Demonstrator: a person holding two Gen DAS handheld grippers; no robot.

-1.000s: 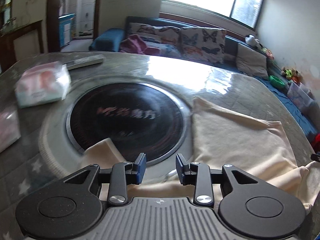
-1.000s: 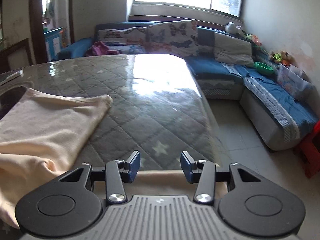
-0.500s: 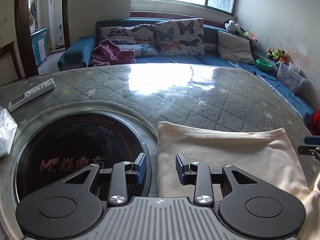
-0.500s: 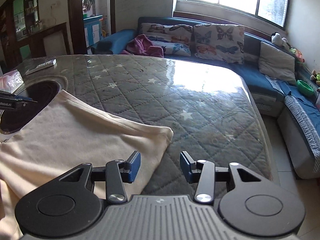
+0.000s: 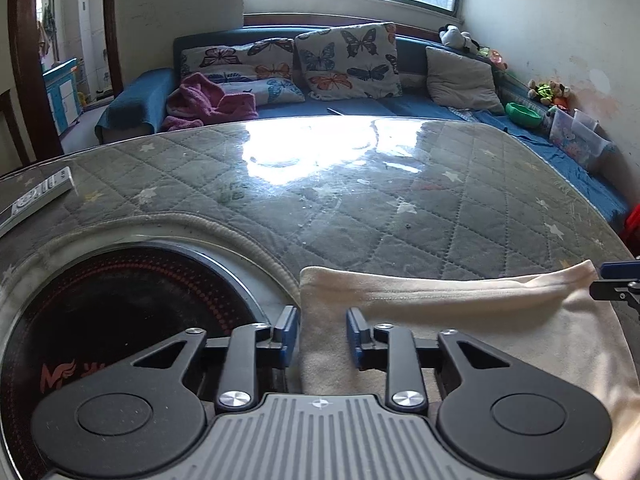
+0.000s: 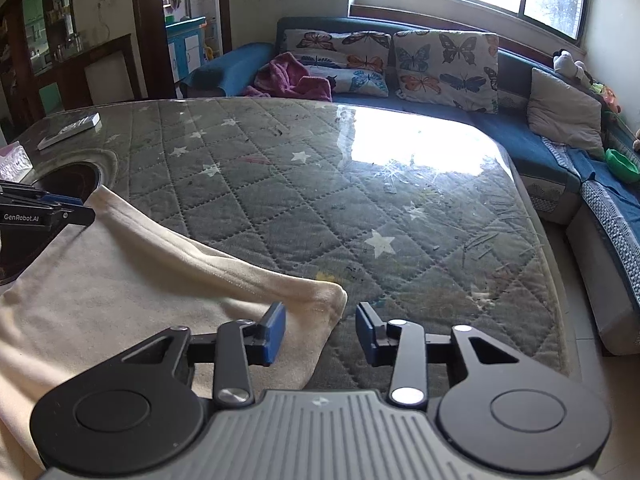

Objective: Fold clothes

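A cream garment (image 5: 460, 328) lies flat on the quilted grey table (image 5: 360, 208), its far edge doubled into a thick fold. My left gripper (image 5: 322, 334) hangs over the garment's left corner. Its jaws are closing with the cloth's edge between the blue pads, and a gap still shows. My right gripper (image 6: 320, 332) is over the garment's (image 6: 140, 300) right corner. Its jaws are closing too, with the corner between the pads and not pinched. Each gripper shows at the edge of the other's view, the right gripper (image 5: 616, 284) and the left gripper (image 6: 40, 212).
A round black hob (image 5: 120, 320) is set into the table left of the garment. A remote control (image 6: 72, 130) and a tissue pack (image 6: 12, 164) lie at the far left. The table's right edge (image 6: 532, 220) drops to the floor, with a blue sofa (image 5: 400, 108) behind.
Both grippers moved sideways along the table and now sit at the garment's two corners. The left one left the hob for the cloth's left edge. Both pairs of jaws have narrowed.
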